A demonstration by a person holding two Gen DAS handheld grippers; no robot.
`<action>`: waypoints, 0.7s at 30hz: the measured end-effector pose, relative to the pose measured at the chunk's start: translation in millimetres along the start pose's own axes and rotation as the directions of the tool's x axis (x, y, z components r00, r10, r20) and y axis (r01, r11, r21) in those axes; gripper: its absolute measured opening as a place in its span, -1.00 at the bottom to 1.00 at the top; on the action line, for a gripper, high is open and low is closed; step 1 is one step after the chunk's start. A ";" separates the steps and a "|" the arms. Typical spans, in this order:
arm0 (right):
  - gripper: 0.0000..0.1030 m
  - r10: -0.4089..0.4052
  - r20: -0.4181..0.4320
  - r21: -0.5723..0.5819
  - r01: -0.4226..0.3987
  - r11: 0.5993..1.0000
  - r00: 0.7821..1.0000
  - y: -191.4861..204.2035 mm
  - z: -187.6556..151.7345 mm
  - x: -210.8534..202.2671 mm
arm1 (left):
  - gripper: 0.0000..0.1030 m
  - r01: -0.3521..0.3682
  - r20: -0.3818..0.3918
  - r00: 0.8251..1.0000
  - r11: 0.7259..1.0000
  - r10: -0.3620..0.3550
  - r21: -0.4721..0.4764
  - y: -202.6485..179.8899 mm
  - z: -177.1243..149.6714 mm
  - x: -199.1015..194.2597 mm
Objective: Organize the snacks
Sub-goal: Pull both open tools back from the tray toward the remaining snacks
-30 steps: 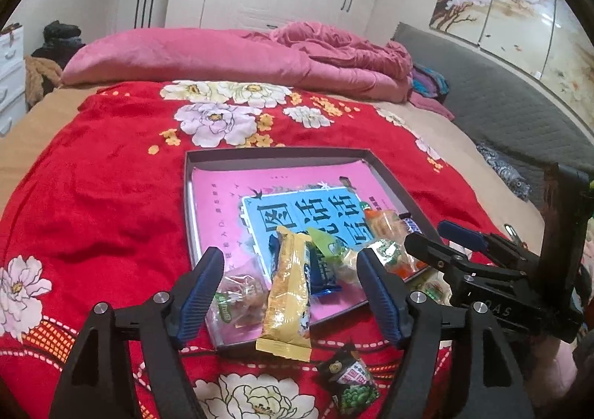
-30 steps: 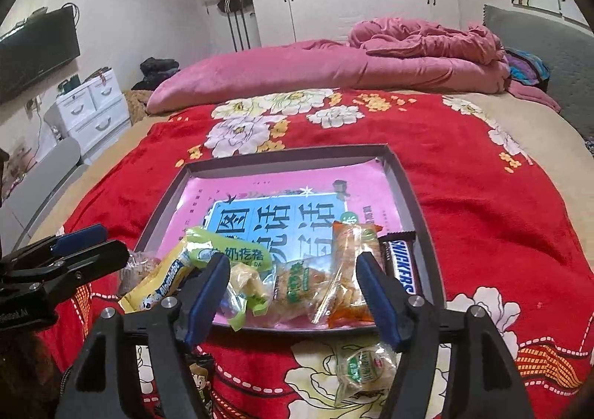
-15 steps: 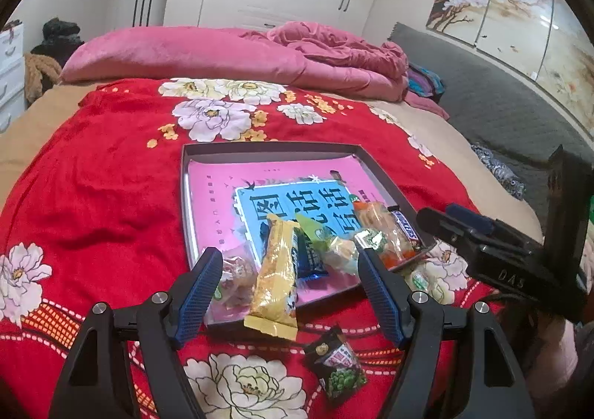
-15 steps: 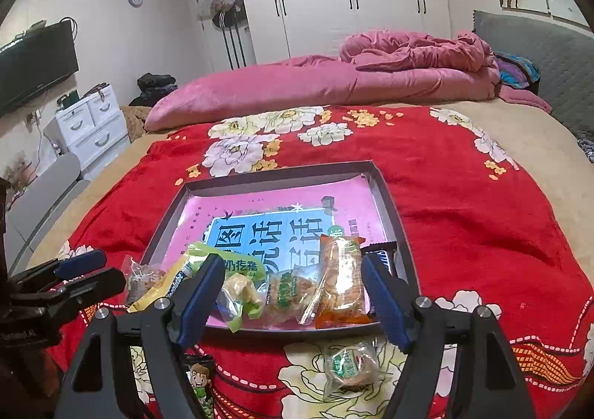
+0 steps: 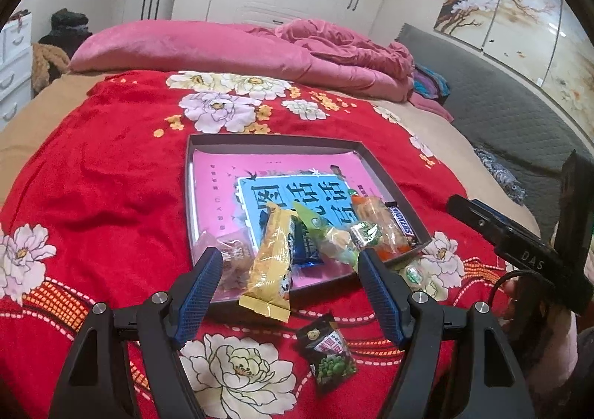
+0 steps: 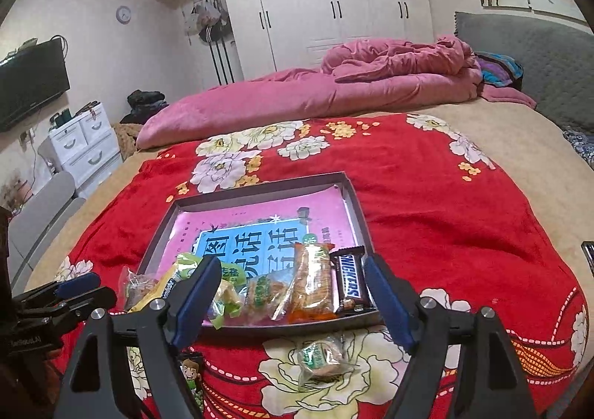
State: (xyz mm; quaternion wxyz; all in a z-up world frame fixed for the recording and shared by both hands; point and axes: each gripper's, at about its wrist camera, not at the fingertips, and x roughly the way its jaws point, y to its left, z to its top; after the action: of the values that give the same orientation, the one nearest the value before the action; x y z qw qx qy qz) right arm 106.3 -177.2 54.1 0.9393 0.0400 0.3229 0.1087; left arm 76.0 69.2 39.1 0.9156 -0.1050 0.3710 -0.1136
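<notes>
A shallow grey tray [image 5: 274, 140] with a pink and blue sheet inside lies on a red flowered blanket. Along its near edge sit a yellow bar [image 5: 273, 263], a blue pack [image 5: 304, 244], an orange cracker pack [image 6: 310, 283] and a Snickers bar [image 6: 351, 281]. On the blanket in front of the tray lie a green pea packet [image 5: 330, 352] and a small round wrapped snack [image 6: 321, 357]. My left gripper [image 5: 289, 259] hovers open above the near rim, holding nothing. My right gripper [image 6: 292, 263] hovers over the tray's right end; its jaws are opening, with nothing pressed between them.
A rolled pink quilt [image 6: 334, 96] lies across the far side of the bed. A grey padded headboard [image 5: 501, 110] runs along the right. White drawers [image 6: 83, 144] and a chair [image 6: 41, 211] stand to the left of the bed.
Both grippers have drawn back from the tray, so it looks smaller. The right gripper's jaws stand a little wider. The snacks lie where they were.
</notes>
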 end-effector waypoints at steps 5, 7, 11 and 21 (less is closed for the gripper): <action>0.54 -0.006 0.004 0.003 0.006 1.000 1.000 -4.5 -2.1 -6.8 | 0.49 -0.008 -0.015 1.000 1.000 0.008 -0.004 -5.2 -4.1 -2.9; 0.54 -0.007 0.002 0.003 0.007 1.000 1.000 -6.8 -3.4 -9.0 | 0.49 -0.002 -0.023 1.000 1.000 0.002 -0.009 -7.9 -6.9 -3.4; 0.55 -0.008 -0.005 0.005 0.008 1.000 1.000 -9.6 -7.5 -11.6 | 0.49 -0.009 -0.046 0.999 1.000 0.009 -0.008 -14.5 -14.1 -1.4; 0.56 -0.010 -0.008 -0.024 0.010 1.000 1.000 -9.7 -16.5 -20.1 | 0.49 -0.028 -0.085 0.996 1.000 0.028 0.005 -27.6 -28.6 3.2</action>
State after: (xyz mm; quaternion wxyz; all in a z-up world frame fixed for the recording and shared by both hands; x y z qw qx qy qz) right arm 82.5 -191.1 51.7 0.9389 0.0269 0.3258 0.1081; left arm 54.6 38.9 24.5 0.9007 -0.0933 0.4109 -0.1058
